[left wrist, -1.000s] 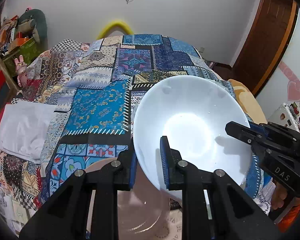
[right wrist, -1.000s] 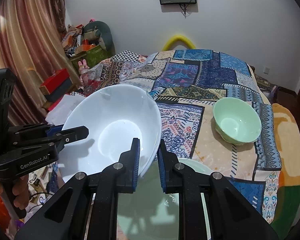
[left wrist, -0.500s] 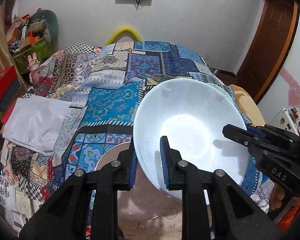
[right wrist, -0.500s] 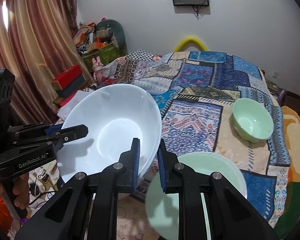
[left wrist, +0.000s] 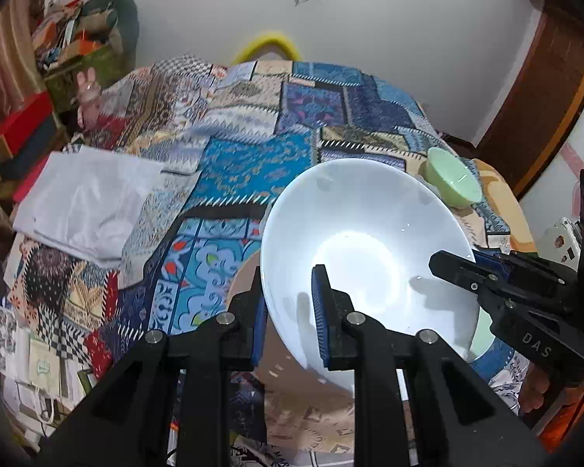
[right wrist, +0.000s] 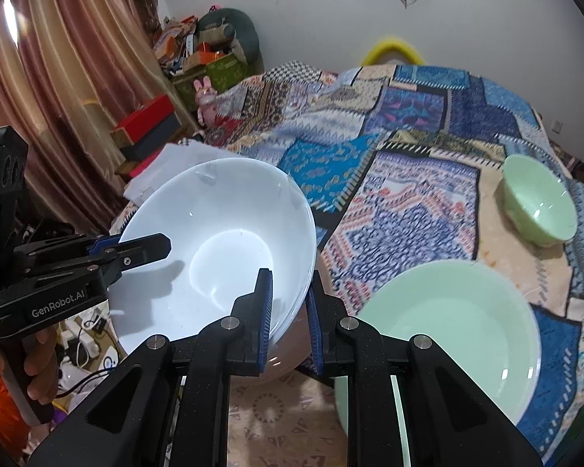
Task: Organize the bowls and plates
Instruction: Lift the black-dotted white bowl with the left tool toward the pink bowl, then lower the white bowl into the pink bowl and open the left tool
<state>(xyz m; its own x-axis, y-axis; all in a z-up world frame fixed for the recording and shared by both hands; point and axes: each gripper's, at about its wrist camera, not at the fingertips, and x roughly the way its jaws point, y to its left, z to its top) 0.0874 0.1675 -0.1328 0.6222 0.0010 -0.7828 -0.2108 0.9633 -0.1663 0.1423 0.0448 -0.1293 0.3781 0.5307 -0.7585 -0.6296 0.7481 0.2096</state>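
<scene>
Both grippers have carried the white bowl [left wrist: 366, 249] back toward the near edge of the bed; in the right wrist view the green plate [right wrist: 447, 334] now fills the lower right where only a sliver showed a second ago, and the green bowl [right wrist: 539, 200] has slid to the upper right, while in the left wrist view that bowl newly peeks out past the white rim at right. Left gripper [left wrist: 290, 315] is clamped narrow on the white bowl's left rim, one pad inside, one outside; right gripper [right wrist: 290, 315] is pinched fully tight on the opposite rim the same way. White bowl hangs tilted in the air, centre of the left view, centre-left of the right view, over a pinkish plate [left wrist: 245, 284] that shows only partly under it. Progress, judging by layout: early to middle; white bowl not set down, green bowl sits alone well apart from the green plate on the quilt [right wrist: 408, 163], nothing stacked yet. Likely left: land the white bowl, then group bowls and plates. Writing: "DAS" on the right gripper body at lower right of the left view; "GenRobot.AI" on the left gripper body at lower left of the right view. No other text legible.
</scene>
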